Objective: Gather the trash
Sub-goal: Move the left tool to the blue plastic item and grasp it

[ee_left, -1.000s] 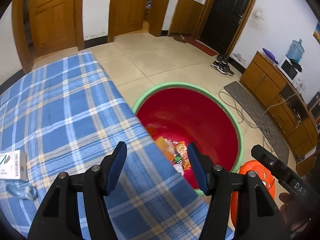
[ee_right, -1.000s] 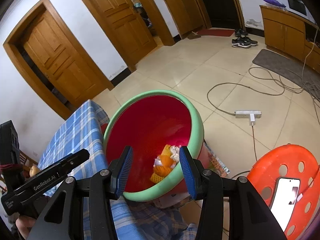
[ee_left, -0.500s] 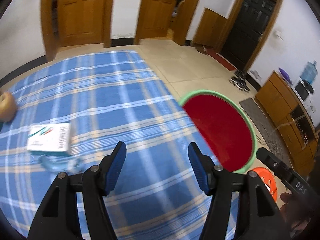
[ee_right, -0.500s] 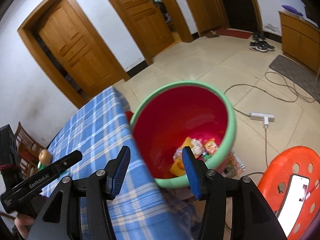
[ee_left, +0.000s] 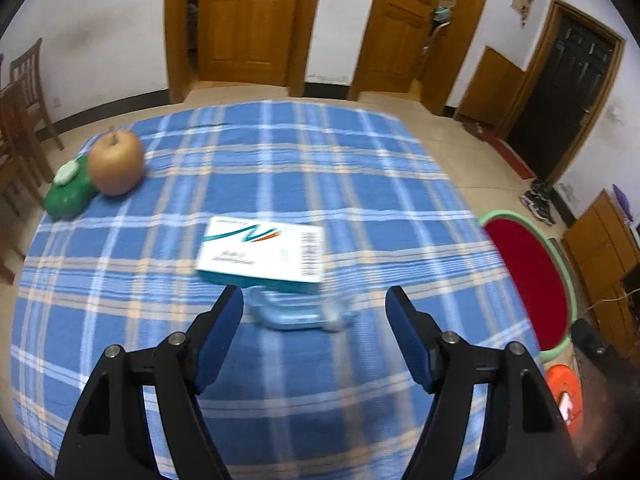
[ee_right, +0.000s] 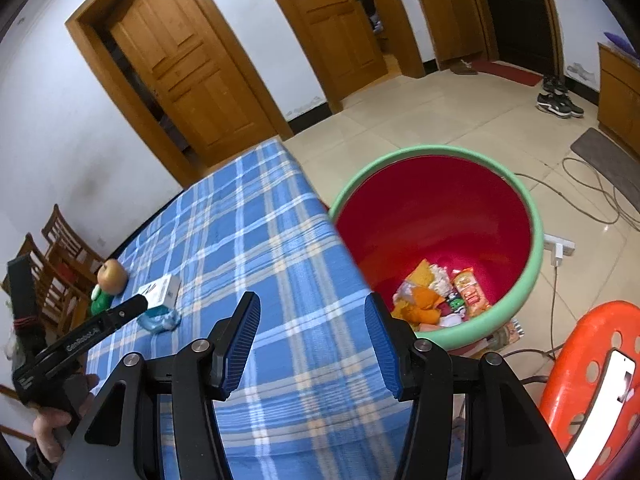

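A crumpled clear-blue plastic wrapper (ee_left: pixel 298 314) lies on the blue plaid tablecloth (ee_left: pixel 280 168), just in front of a white and teal box (ee_left: pixel 262 254). My left gripper (ee_left: pixel 314 326) is open and empty, hovering right before the wrapper. The wrapper (ee_right: pixel 159 320) and box (ee_right: pixel 160 290) also show in the right wrist view. My right gripper (ee_right: pixel 312 342) is open and empty over the table's right edge. The red bin with a green rim (ee_right: pixel 440 216) stands on the floor beside the table and holds several wrappers (ee_right: pixel 436 296).
An apple (ee_left: pixel 116 162) and a green toy (ee_left: pixel 70 192) sit at the table's far left. An orange stool (ee_right: pixel 592 380) with a phone on it stands right of the bin. A power strip and cables (ee_right: pixel 560 246) lie on the floor. Wooden chairs (ee_left: pixel 20 120) stand at left.
My left gripper has swung left from above the bin to over the table, now facing the wrapper and box. The right gripper has shifted a little left, showing more table.
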`<state>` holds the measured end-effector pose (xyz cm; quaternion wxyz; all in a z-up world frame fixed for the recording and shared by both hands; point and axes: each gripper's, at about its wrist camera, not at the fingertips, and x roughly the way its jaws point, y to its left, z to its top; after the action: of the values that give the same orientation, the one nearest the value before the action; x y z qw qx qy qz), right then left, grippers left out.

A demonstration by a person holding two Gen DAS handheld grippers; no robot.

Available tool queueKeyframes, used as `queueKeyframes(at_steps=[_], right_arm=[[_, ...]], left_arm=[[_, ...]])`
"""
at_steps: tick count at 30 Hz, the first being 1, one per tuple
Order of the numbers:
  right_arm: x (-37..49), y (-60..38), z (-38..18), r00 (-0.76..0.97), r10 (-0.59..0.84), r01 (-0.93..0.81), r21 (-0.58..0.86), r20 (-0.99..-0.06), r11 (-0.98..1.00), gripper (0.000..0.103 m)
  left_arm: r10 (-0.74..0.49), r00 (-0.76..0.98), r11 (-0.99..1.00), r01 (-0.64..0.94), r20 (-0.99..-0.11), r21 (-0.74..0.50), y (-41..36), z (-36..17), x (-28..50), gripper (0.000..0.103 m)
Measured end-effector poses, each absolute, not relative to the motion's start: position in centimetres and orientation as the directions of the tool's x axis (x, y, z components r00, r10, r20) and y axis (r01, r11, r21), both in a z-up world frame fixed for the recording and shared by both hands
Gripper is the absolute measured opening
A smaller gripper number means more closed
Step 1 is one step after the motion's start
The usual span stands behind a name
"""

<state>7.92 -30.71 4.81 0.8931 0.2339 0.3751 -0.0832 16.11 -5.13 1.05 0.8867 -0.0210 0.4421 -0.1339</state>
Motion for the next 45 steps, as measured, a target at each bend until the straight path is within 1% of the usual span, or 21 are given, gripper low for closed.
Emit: queueKeyframes(at_steps=[3,7,8,10,16,22,24,26,28,29,33,36,42,43,44,45], right_arm=[[8.3,-30.1,4.7,0.697,0.031,0.319,0.348,-0.717,0.882,0.056],[8.7,-29.5,4.5,0.687,0.032,0.319,0.341,-0.726,0.884,0.056],[8.8,-29.4,4.5,0.685,0.033,0.32,0.342,-0.728,0.884,0.057],[8.9,-29.3,4.4,0.682,0.038,0.322,0.346,-0.731,0.881,0.062],[9.4,-28.8,4.2,0.676,0.047,0.312,0.343,-0.736,0.886,0.063],[9.7,-28.4,4.0,0.67,0.052,0.306,0.338,-0.741,0.89,0.063],[9.8,-28.3,3.9,0.667,0.054,0.302,0.337,-0.743,0.892,0.063],[10.0,-28.0,3.9,0.666,0.058,0.297,0.336,-0.744,0.894,0.063],[10.2,-27.7,4.0,0.665,0.062,0.289,0.334,-0.744,0.897,0.063],[10.4,-27.5,4.1,0.666,0.066,0.283,0.333,-0.743,0.9,0.063],[11.0,-26.3,4.4,0.67,0.08,0.251,0.327,-0.738,0.911,0.063],[11.3,-25.5,4.6,0.672,0.092,0.233,0.328,-0.735,0.916,0.063],[11.7,-24.0,4.5,0.666,0.111,0.206,0.325,-0.738,0.923,0.063],[11.7,-23.8,4.6,0.666,0.112,0.203,0.324,-0.737,0.924,0.063],[11.7,-23.6,4.8,0.668,0.114,0.198,0.322,-0.736,0.926,0.063],[11.6,-23.4,4.9,0.669,0.114,0.193,0.32,-0.734,0.927,0.063]], left_arm=[[-0.238,0.574,0.968,0.202,-0.784,-0.146,-4.6,0.0,16.4,0.073],[-0.257,0.562,0.964,0.208,-0.786,-0.167,-4.4,-1.2,16.7,0.073],[-0.264,0.558,0.962,0.212,-0.787,-0.173,-4.5,-1.4,16.7,0.073],[-0.278,0.552,0.957,0.226,-0.786,-0.18,-4.8,-1.8,16.7,0.073],[-0.246,0.541,0.961,0.247,-0.804,-0.128,-6.1,-2.9,17.0,0.073],[-0.24,0.556,0.959,0.263,-0.796,-0.105,-6.3,-3.1,17.1,0.073],[-0.244,0.561,0.958,0.266,-0.791,-0.107,-6.2,-3.0,17.0,0.064],[-0.271,0.553,0.953,0.27,-0.788,-0.138,-5.9,-2.9,17.0,0.05],[-0.304,0.537,0.946,0.268,-0.787,-0.182,-5.2,-2.7,17.0,0.041],[-0.31,0.535,0.945,0.266,-0.786,-0.192,-5.0,-2.6,17.0,0.039],[-0.312,0.528,0.946,0.253,-0.79,-0.204,-3.9,-2.4,16.6,0.04],[-0.321,0.511,0.942,0.255,-0.797,-0.216,-3.4,-2.3,16.1,0.043],[-0.339,0.493,0.931,0.3,-0.801,-0.21,-3.7,-2.6,14.8,0.043],[-0.341,0.491,0.929,0.304,-0.801,-0.209,-3.7,-2.7,14.6,0.038],[-0.336,0.501,0.931,0.307,-0.798,-0.2,-3.8,-2.7,14.4,0.027],[-0.338,0.498,0.929,0.311,-0.799,-0.199,-3.8,-2.8,14.3,0.019]])
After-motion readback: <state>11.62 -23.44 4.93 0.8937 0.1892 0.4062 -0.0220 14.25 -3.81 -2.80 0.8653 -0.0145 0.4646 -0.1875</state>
